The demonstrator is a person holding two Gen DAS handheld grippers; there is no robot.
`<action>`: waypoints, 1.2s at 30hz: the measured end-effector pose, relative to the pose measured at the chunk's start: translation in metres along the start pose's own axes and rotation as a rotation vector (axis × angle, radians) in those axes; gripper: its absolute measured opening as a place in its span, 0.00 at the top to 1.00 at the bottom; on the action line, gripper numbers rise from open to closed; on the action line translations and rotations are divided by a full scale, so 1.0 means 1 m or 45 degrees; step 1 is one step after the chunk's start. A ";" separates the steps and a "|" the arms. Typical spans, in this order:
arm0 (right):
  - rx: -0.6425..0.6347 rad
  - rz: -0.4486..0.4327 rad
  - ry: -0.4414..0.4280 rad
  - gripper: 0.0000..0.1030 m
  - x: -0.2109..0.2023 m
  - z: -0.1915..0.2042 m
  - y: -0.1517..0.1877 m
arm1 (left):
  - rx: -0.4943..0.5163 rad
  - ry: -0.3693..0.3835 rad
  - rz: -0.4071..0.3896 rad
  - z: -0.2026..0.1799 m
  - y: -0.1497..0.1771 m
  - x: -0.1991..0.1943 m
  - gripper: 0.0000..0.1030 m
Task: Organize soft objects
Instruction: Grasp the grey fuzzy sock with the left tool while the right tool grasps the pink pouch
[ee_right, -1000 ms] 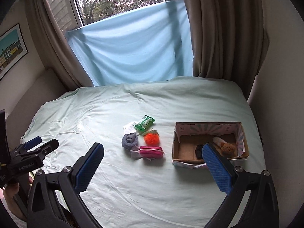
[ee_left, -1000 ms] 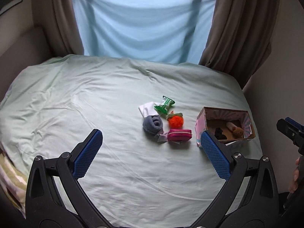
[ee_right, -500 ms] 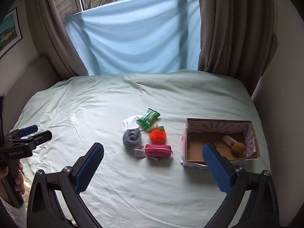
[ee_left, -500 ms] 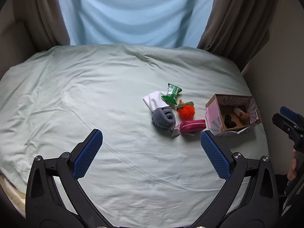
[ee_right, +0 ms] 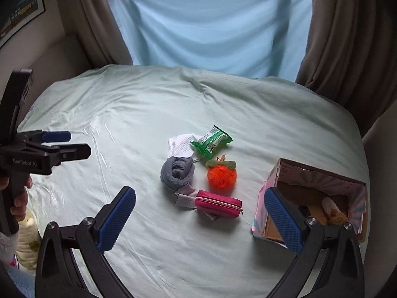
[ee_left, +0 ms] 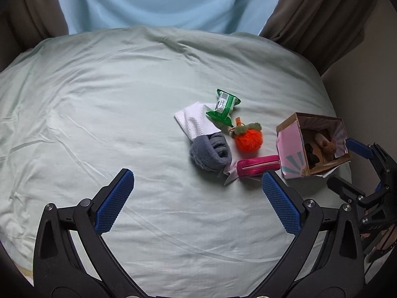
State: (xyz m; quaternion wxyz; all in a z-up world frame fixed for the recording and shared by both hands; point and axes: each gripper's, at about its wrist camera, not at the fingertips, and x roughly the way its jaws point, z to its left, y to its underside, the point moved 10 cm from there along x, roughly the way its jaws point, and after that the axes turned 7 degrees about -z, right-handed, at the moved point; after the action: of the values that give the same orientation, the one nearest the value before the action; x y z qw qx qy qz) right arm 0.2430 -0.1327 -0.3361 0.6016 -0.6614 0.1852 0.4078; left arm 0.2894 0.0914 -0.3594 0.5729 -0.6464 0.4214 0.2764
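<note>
On the pale green bed sheet lie a grey rolled sock (ee_left: 211, 152) (ee_right: 177, 171), a white cloth (ee_left: 194, 121) (ee_right: 180, 145), a green wipes pack (ee_left: 223, 106) (ee_right: 211, 141), an orange plush fruit (ee_left: 248, 140) (ee_right: 221, 175) and a pink zip pouch (ee_left: 258, 166) (ee_right: 218, 204). A pink cardboard box (ee_left: 289, 149) (ee_right: 261, 203) to their right holds a brown plush toy (ee_left: 325, 145) (ee_right: 333, 212) and a dark item. My left gripper (ee_left: 198, 198) is open and empty, nearer than the pile. My right gripper (ee_right: 199, 219) is open and empty above the pouch's near side.
Brown curtains (ee_right: 347, 37) and a light blue sheet (ee_right: 211, 24) hang behind the bed. A wall stands right of the box. A framed picture (ee_right: 19, 15) hangs at the left. A yellow patterned cloth (ee_right: 28, 243) lies at the bed's near left edge.
Both grippers have moved forward and tilted down toward the pile; the objects look larger and closer. Nothing on the bed has moved. Both stay open.
</note>
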 end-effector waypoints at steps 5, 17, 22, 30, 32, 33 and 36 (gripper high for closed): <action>-0.136 0.092 -0.044 0.00 0.056 -0.010 0.014 | 0.003 0.000 0.096 -0.009 0.000 0.059 0.00; -0.514 0.450 -0.190 0.01 0.158 -0.012 0.087 | -0.058 0.000 0.329 -0.036 0.035 0.181 0.00; -0.636 0.544 -0.192 0.20 0.183 -0.013 0.103 | -0.078 -0.012 0.396 -0.040 0.048 0.218 0.00; -0.768 0.674 -0.234 0.44 0.206 -0.010 0.128 | -0.154 -0.015 0.449 -0.031 0.059 0.248 0.21; -0.761 0.677 -0.249 0.46 0.207 -0.009 0.128 | -0.178 0.001 0.446 -0.030 0.059 0.249 0.27; -0.755 0.677 -0.253 0.48 0.206 -0.008 0.128 | -0.183 0.008 0.443 -0.031 0.058 0.249 0.32; -0.733 0.671 -0.270 0.54 0.204 -0.007 0.129 | -0.190 0.020 0.433 -0.031 0.057 0.248 0.40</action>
State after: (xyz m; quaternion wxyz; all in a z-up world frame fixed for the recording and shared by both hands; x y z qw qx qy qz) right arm 0.2726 -0.1163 -0.5757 0.2824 -0.6871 0.1636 0.6491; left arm 0.3585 0.0049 -0.5905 0.4650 -0.6086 0.5076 0.3946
